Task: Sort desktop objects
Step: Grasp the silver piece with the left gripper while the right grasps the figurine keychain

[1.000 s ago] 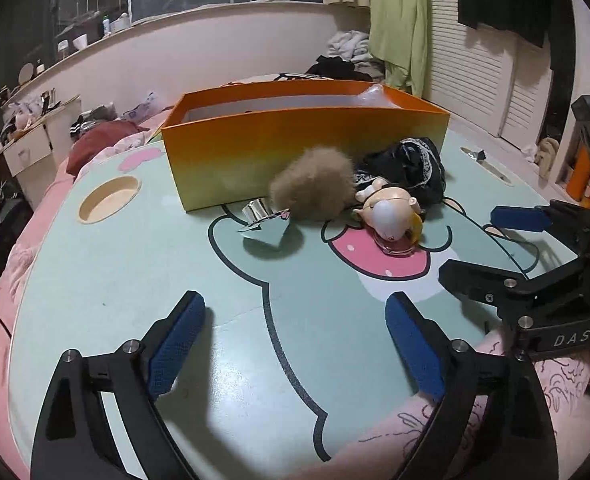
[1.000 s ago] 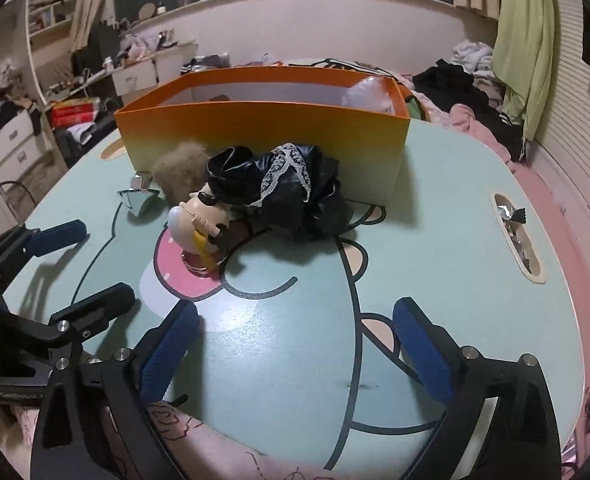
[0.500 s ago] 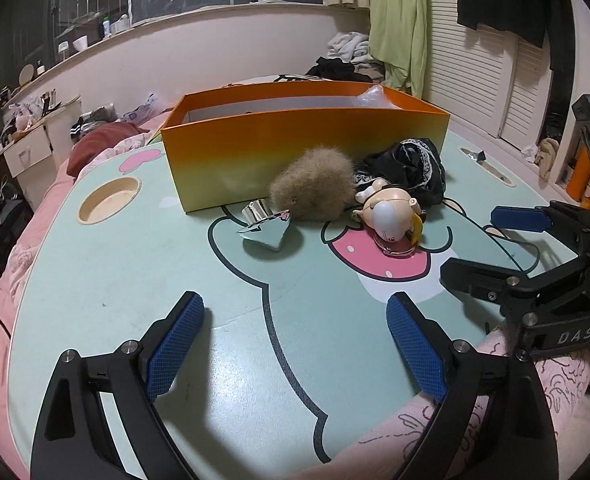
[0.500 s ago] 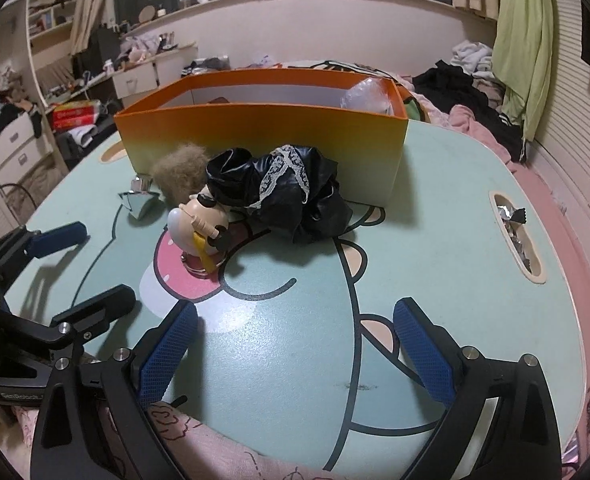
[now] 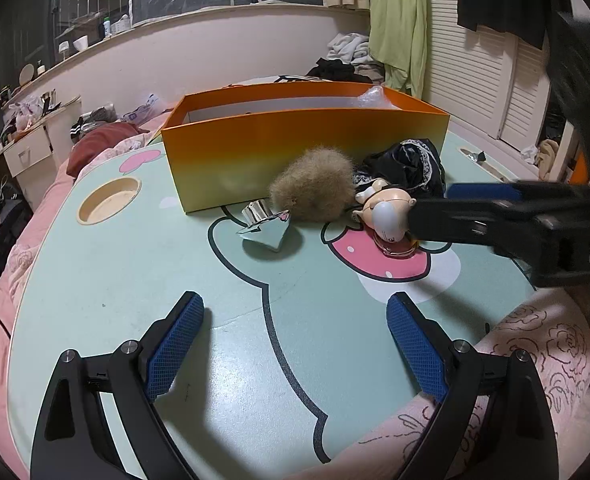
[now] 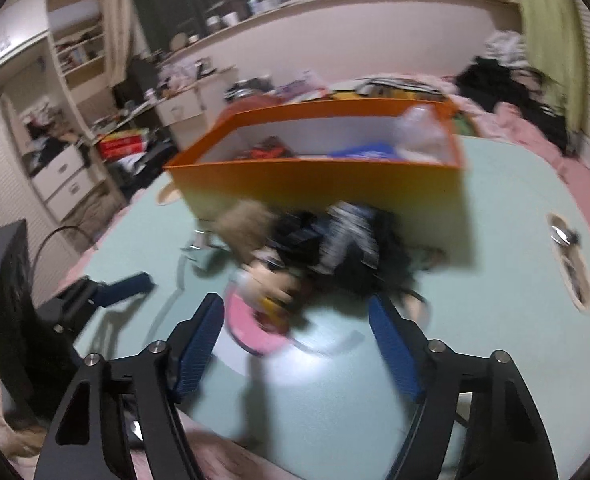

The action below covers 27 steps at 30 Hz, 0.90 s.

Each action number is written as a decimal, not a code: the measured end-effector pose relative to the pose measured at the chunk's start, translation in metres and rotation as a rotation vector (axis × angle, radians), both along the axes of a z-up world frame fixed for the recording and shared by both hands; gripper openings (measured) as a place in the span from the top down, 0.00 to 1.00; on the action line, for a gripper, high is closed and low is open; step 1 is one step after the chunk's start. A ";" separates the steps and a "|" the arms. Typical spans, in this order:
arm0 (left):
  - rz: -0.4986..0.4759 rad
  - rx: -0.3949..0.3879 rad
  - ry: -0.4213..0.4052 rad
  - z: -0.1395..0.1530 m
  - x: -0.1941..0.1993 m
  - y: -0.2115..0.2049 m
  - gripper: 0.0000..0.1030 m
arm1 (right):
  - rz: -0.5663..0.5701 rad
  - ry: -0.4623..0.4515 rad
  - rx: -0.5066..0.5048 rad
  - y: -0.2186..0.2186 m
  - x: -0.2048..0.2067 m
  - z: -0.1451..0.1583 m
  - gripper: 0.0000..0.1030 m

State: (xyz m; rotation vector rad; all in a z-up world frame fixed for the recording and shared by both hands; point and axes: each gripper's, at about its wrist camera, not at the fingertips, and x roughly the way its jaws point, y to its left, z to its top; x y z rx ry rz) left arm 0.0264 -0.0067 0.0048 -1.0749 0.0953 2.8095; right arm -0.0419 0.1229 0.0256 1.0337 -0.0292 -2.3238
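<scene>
My right jaws (image 6: 295, 344), just narrowing yet empty, point at the small hard doll figure (image 5: 389, 216) on the tabletop (image 5: 143, 280) before the orange box (image 5: 295, 148); it looks light, fragile, best pinched across its head.

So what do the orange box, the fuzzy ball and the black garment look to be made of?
Orange box: likely cardboard, with thin flat walls, a matte orange-to-yellow print and a white inside. Fuzzy ball: tan fur or fluffy fibre, with a frizzy outline. Black garment: glossy, satin-like fabric with white lace trim.
</scene>
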 end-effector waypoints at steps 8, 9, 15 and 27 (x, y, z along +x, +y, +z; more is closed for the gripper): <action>-0.003 0.001 0.001 -0.001 -0.005 0.004 0.10 | 0.043 -0.138 -0.070 -0.007 -0.026 -0.016 0.64; -0.005 0.001 0.002 -0.001 -0.005 0.005 0.10 | 0.045 -0.134 -0.080 -0.002 -0.021 -0.017 0.64; -0.006 0.004 0.004 -0.001 -0.006 0.005 0.10 | 0.017 -0.058 -0.100 0.039 0.022 -0.016 0.67; -0.006 0.004 0.004 -0.001 -0.006 0.005 0.10 | -0.117 0.088 0.053 0.041 0.029 -0.020 0.29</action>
